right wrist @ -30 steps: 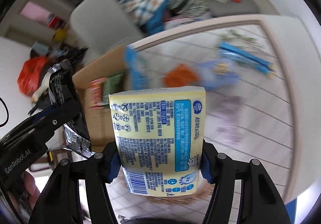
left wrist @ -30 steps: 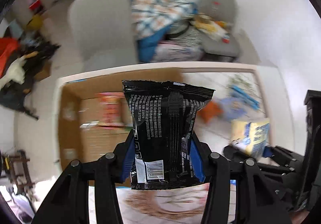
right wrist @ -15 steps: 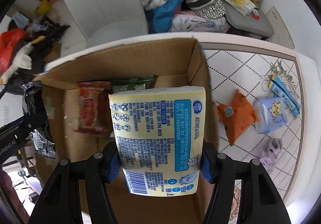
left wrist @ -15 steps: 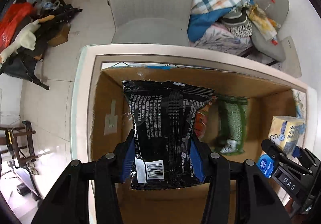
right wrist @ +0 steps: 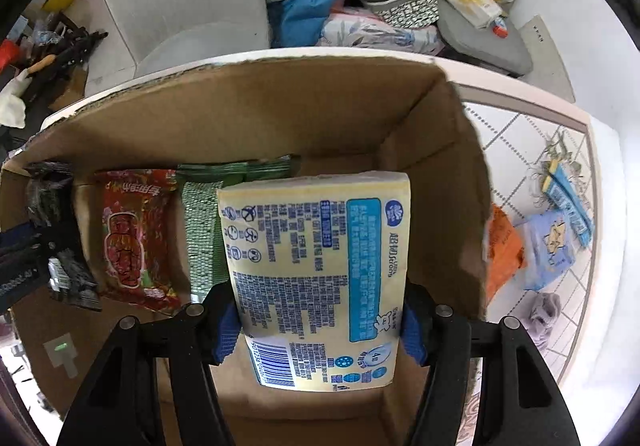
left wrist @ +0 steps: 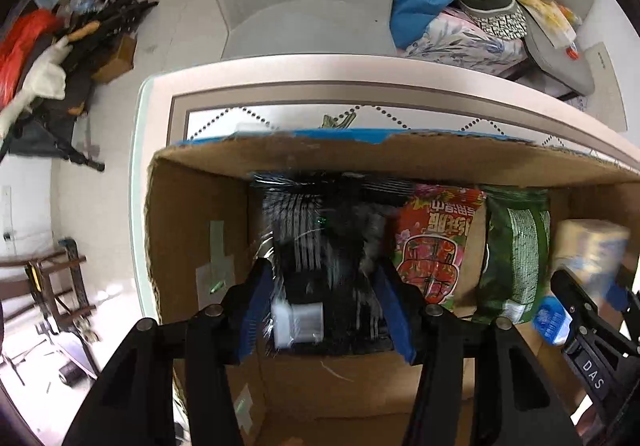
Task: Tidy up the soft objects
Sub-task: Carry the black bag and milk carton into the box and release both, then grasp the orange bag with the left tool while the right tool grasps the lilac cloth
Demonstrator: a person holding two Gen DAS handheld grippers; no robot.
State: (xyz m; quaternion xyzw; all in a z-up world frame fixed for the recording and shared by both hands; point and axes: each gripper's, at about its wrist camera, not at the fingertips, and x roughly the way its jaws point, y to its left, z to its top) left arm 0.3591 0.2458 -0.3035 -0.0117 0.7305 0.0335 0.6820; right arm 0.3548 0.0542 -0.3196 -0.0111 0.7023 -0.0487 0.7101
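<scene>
Jaws of both grippers pinching upright packets lengthwise: black snack bag (left wrist: 326,270), yellow tissue pack (right wrist: 318,278).

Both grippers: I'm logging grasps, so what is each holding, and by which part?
The left gripper grips the black snack bag by its lower side edges. The right gripper clamps the yellow tissue pack across its lower sides, over the cardboard box.

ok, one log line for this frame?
left claw: shut on black snack bag | right claw: shut on yellow tissue pack | both inside cardboard box
</scene>
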